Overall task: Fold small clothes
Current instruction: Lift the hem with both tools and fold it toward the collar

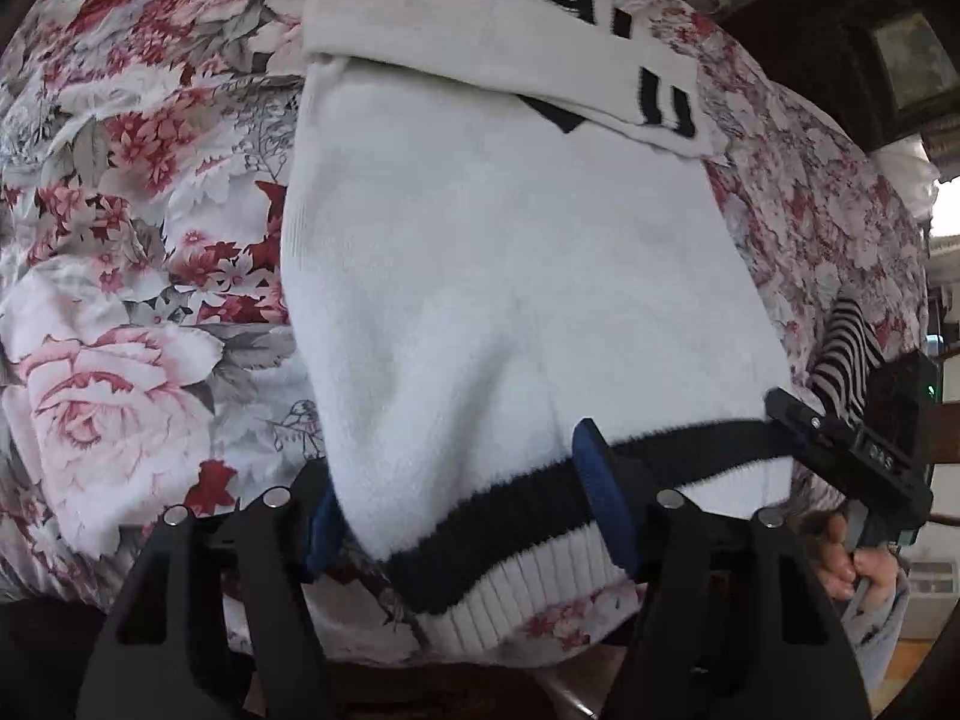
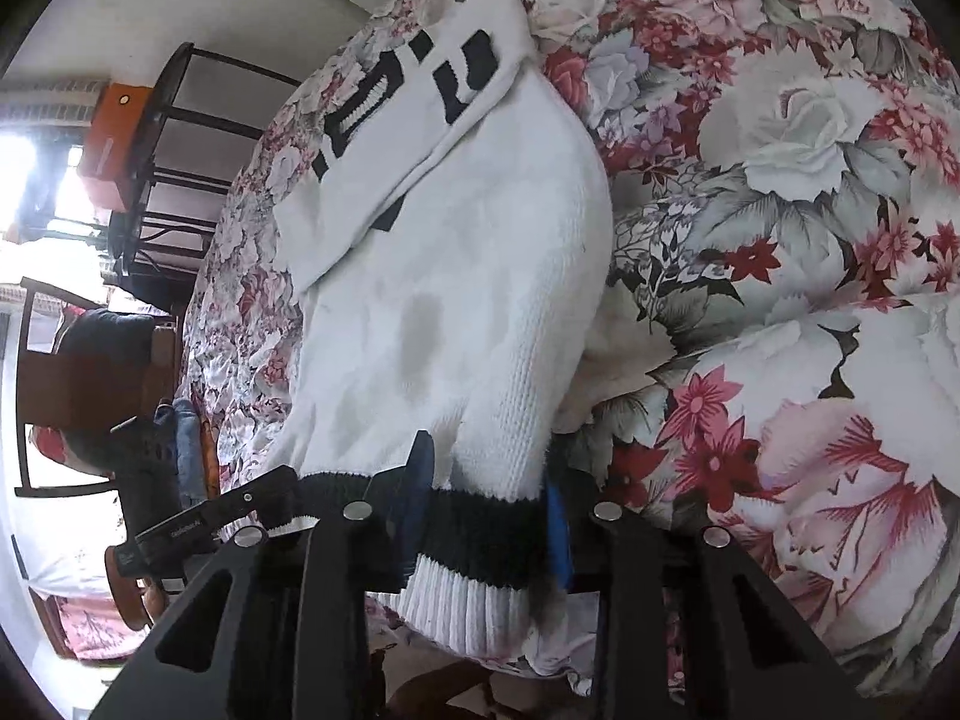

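I see a white knit sock (image 1: 516,276) lying flat on the flowered bedspread (image 1: 120,228), soft and fuzzy, with a black band and a ribbed white cuff (image 1: 510,594) at the near end. A second white sock (image 1: 510,42) with blocky black lettering lies across its far end. My left gripper (image 1: 465,525) stands fairly wide, its blue pads straddling the cuff; I cannot tell whether they press the fabric. My right gripper (image 2: 489,507) straddles the same band from its side, blue pads close against the knit. The bedspread is crumpled, printed with pink roses and grey leaves.
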Tool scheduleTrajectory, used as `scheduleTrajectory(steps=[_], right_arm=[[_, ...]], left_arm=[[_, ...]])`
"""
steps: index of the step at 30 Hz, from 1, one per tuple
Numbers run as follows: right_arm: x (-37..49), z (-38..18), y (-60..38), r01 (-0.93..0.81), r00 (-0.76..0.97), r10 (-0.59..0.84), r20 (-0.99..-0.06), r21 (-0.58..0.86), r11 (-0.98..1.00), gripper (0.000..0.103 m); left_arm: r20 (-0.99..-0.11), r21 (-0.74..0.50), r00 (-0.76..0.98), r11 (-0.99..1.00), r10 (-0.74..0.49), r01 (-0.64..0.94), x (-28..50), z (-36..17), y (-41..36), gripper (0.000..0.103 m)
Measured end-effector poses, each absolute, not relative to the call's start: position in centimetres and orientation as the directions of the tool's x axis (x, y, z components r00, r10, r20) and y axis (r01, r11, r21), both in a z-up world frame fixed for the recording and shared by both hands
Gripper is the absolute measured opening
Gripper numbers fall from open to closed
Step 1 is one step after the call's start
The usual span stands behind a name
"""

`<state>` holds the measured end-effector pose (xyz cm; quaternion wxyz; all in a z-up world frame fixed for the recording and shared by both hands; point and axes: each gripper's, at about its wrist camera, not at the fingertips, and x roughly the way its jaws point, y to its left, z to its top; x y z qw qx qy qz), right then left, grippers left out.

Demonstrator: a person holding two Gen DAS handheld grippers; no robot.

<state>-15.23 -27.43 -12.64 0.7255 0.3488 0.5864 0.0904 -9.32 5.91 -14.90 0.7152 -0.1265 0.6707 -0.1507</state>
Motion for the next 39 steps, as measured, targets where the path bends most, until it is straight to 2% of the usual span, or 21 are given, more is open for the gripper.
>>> scheduleTrajectory(steps=[1, 2, 3, 4, 11, 21, 31, 39], right_arm=[[-15.2, -12.4, -27.4, 0.277, 0.306, 0.533, -0.789, 0.609, 0.743, 0.019], [-15.3, -12.2, -27.5, 0.274, 0.318, 0.535, -0.783, 0.616, 0.738, 0.018], [-15.4, -11.8, -27.5, 0.268, 0.339, 0.535, -0.774, 0.624, 0.734, 0.017], [-15.4, -11.0, -27.7, 0.257, 0.366, 0.533, -0.763, 0.633, 0.730, 0.016], [-14.6, -8.9, -28.9, 0.246, 0.445, 0.565, -0.695, 0.701, 0.669, 0.014], [-9.4, -7.9, -28.9, 0.255, 0.517, 0.572, -0.637, 0.752, 0.608, 0.013], [-3.0, -7.9, -29.1, 0.275, 0.527, 0.534, -0.661, 0.728, 0.628, 0.013], [2.8, -9.3, -29.8, 0.301, 0.555, 0.546, -0.628, 0.763, 0.572, 0.013]], left_arm=[[-0.924, -0.375, 0.063, 0.927, -0.376, 0.025, -9.0, -15.1, 6.3, 0.052], [-0.923, -0.380, 0.071, 0.925, -0.379, 0.006, -8.9, -15.1, 6.7, 0.038], [-0.909, -0.412, 0.077, 0.911, -0.409, -0.017, -8.8, -15.0, 7.3, 0.020], [-0.883, -0.466, 0.085, 0.884, -0.462, -0.033, -8.7, -14.6, 7.9, 0.012], [-0.860, -0.493, 0.160, 0.870, -0.485, -0.011, -7.6, -12.3, 8.4, 0.010], [-0.864, -0.439, 0.284, 0.899, -0.417, -0.014, -2.2, -10.1, 8.6, 0.010], [-0.863, -0.419, 0.325, 0.908, -0.388, -0.028, 3.7, -9.8, 8.4, 0.010], [-0.856, -0.411, 0.358, 0.911, -0.373, -0.031, 7.8, -9.1, 8.0, 0.010]])
